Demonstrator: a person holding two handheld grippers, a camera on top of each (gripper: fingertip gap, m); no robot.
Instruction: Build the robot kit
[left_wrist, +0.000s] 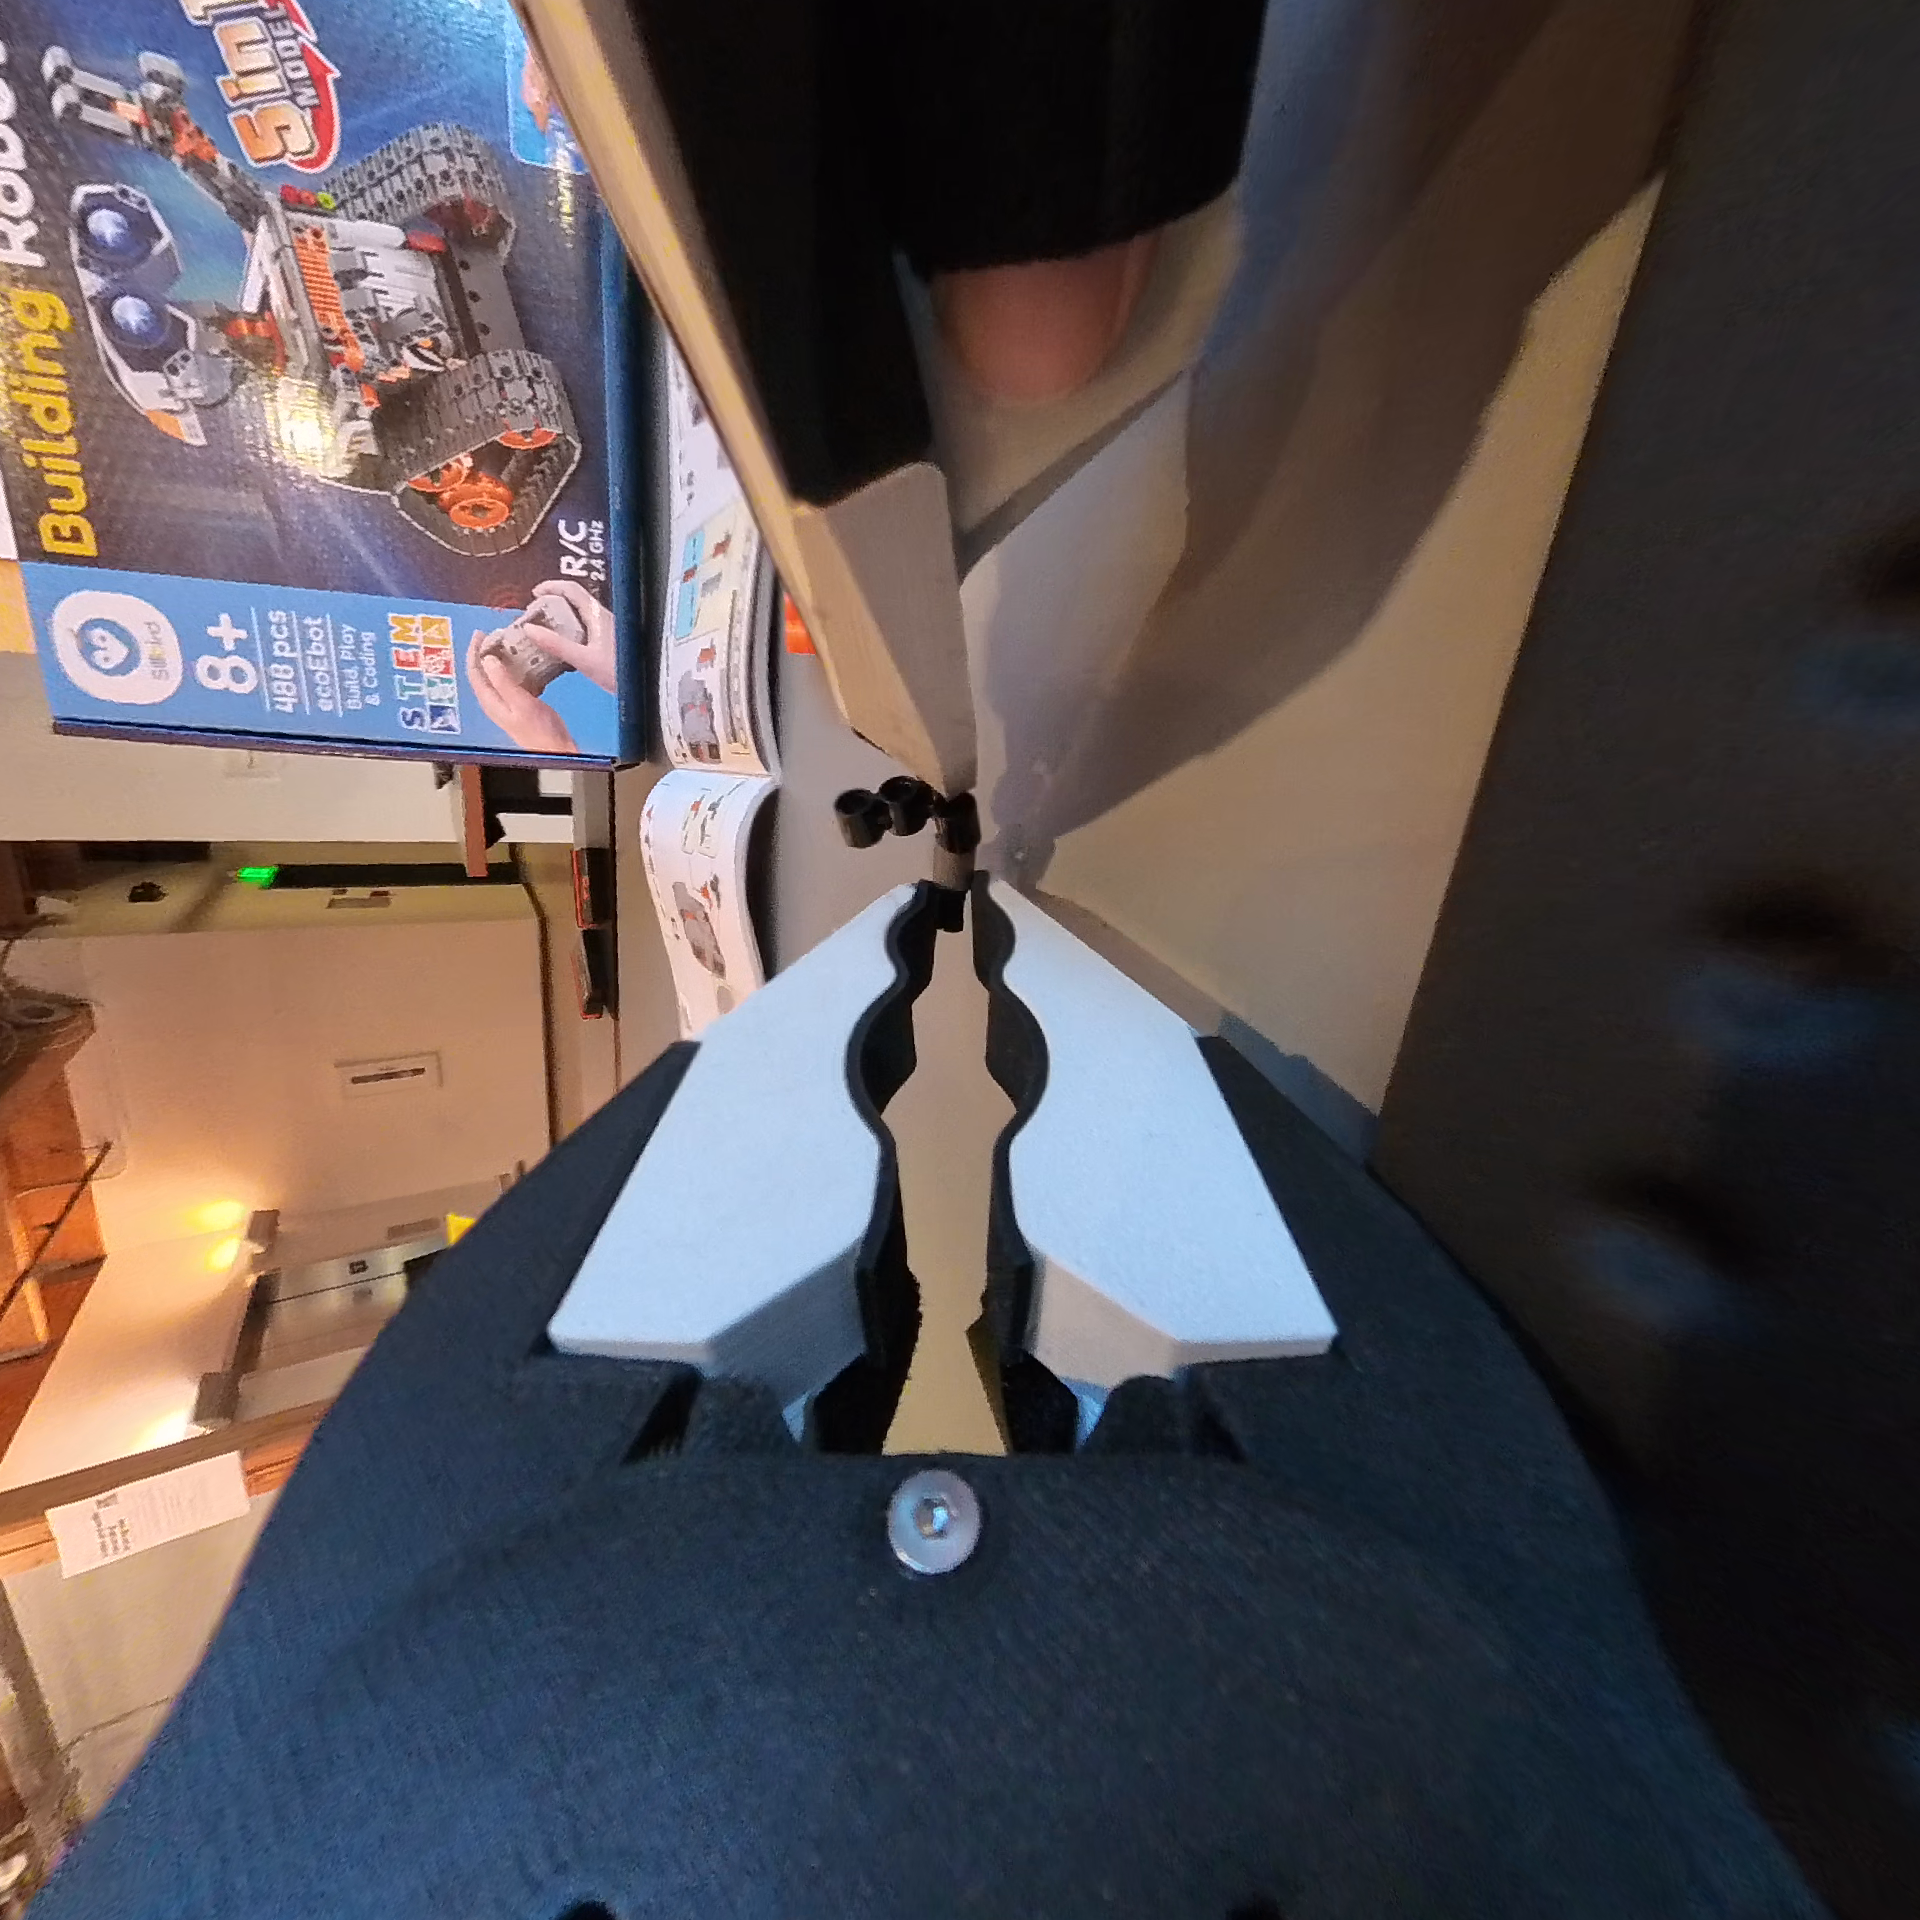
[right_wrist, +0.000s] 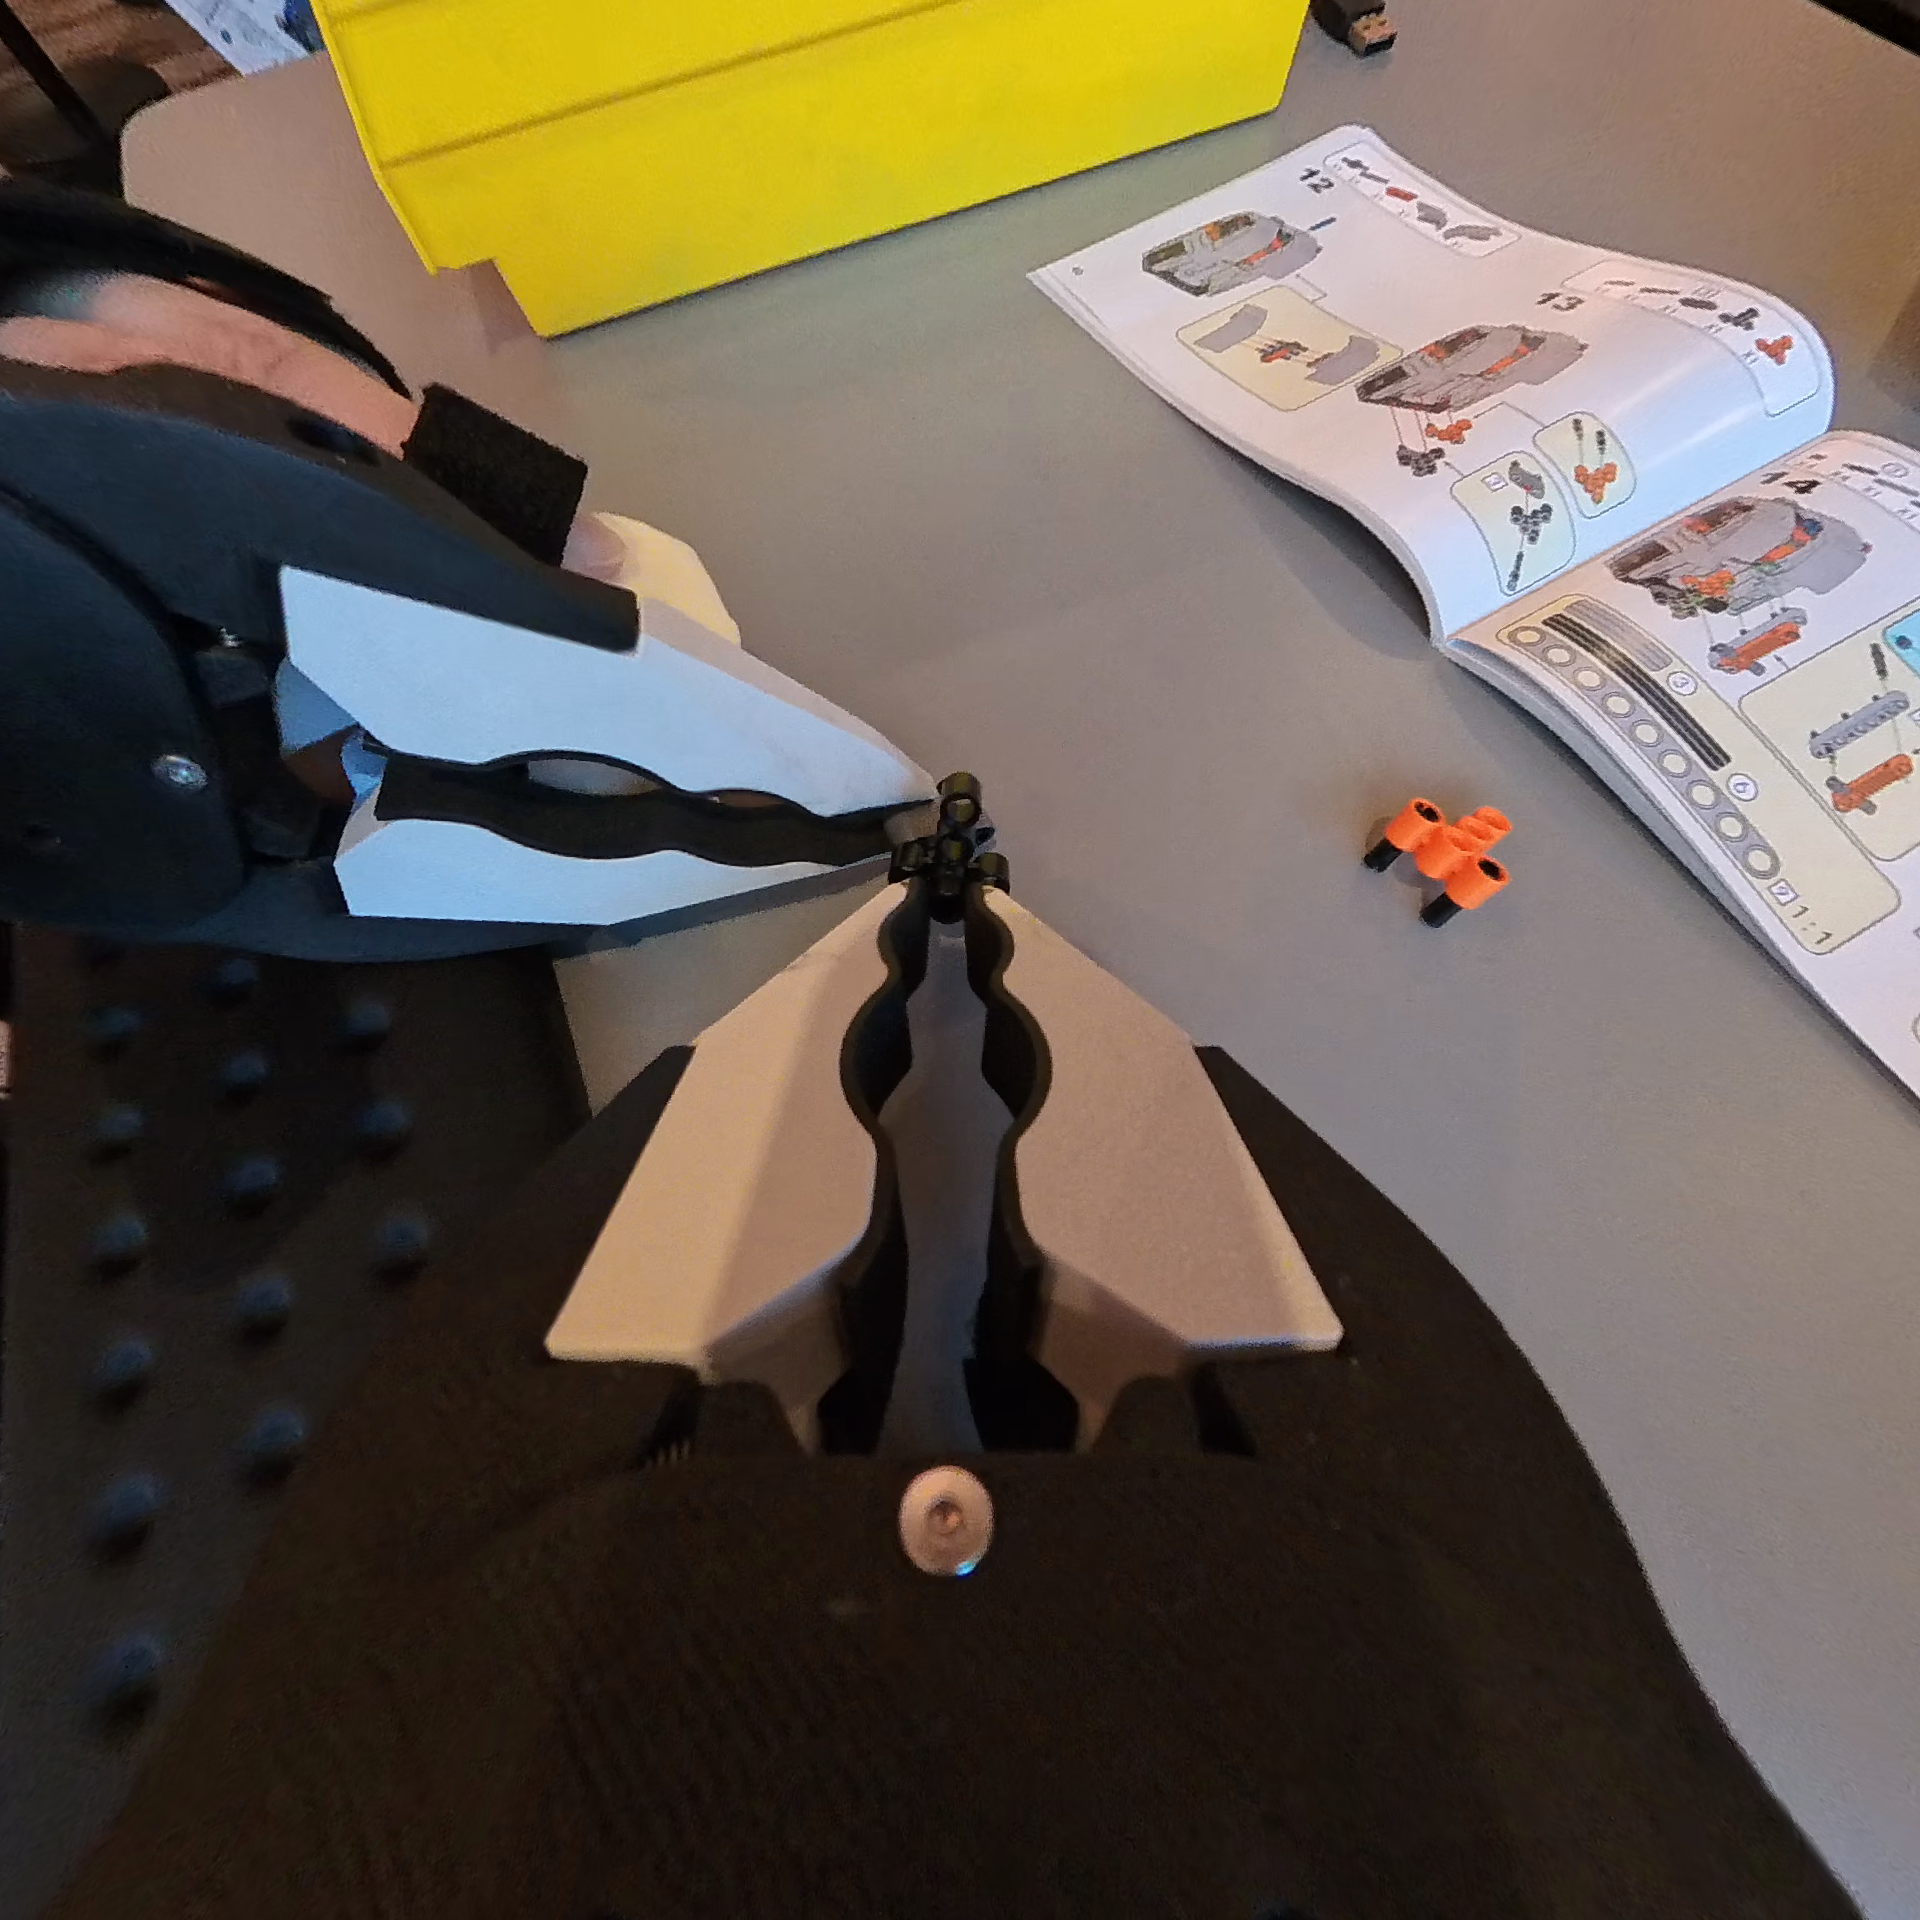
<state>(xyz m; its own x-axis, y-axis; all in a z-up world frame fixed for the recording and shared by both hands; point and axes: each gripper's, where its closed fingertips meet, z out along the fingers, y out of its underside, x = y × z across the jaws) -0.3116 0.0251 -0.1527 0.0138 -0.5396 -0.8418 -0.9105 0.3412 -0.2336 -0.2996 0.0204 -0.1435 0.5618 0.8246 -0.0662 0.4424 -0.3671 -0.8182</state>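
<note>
Pinched between right gripper (right_wrist: 943, 906) and left gripper (right_wrist: 902, 831), both clamped on it, small black plastic connector piece (right_wrist: 954, 844) could be flicked onto grey counter (right_wrist: 1143, 675) by uneven squeeze.

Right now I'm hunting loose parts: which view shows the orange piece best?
The right wrist view: the orange piece lies in the open on the grey table, beside the booklet. The left wrist view shows at most a tiny orange sliver, too small to identify.
</note>
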